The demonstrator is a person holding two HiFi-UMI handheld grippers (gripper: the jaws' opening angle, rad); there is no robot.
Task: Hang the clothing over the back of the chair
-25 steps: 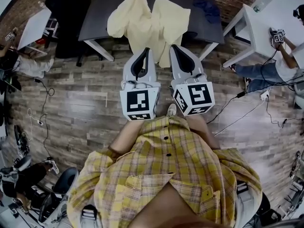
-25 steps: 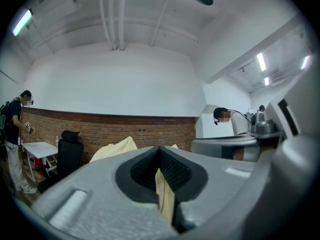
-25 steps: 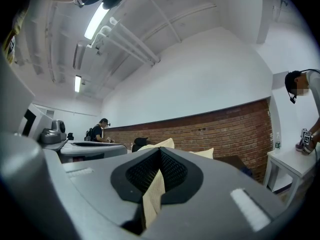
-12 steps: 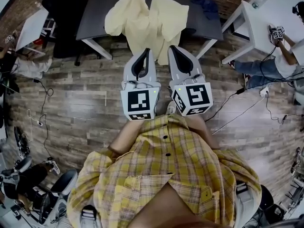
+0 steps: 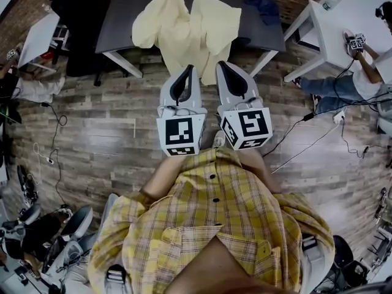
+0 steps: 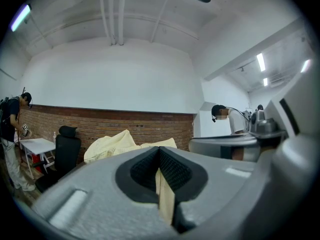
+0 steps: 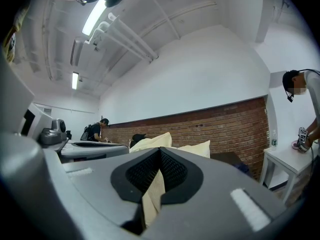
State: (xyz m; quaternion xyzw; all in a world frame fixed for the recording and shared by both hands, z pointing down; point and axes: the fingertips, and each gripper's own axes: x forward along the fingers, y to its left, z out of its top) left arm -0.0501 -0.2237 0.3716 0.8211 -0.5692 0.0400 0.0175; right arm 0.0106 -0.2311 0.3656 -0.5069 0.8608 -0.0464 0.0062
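A pale yellow garment (image 5: 190,26) lies heaped on a dark table (image 5: 122,17), and one edge of it hangs off the near side toward me. My left gripper (image 5: 188,68) and right gripper (image 5: 221,65) are side by side, each shut on that hanging edge. In the left gripper view a strip of yellow cloth (image 6: 165,199) is pinched between the jaws. The right gripper view shows the same cloth (image 7: 152,194) between its jaws. A black office chair (image 5: 76,23) stands left of the table, also visible as the chair (image 6: 67,146) in the left gripper view.
A white table (image 5: 343,23) stands at the right with a seated person (image 5: 349,84) beside it. Cables (image 5: 318,139) trail over the wooden floor on the right. Another small white table (image 5: 40,35) is at the far left. A brick wall (image 6: 150,126) runs behind.
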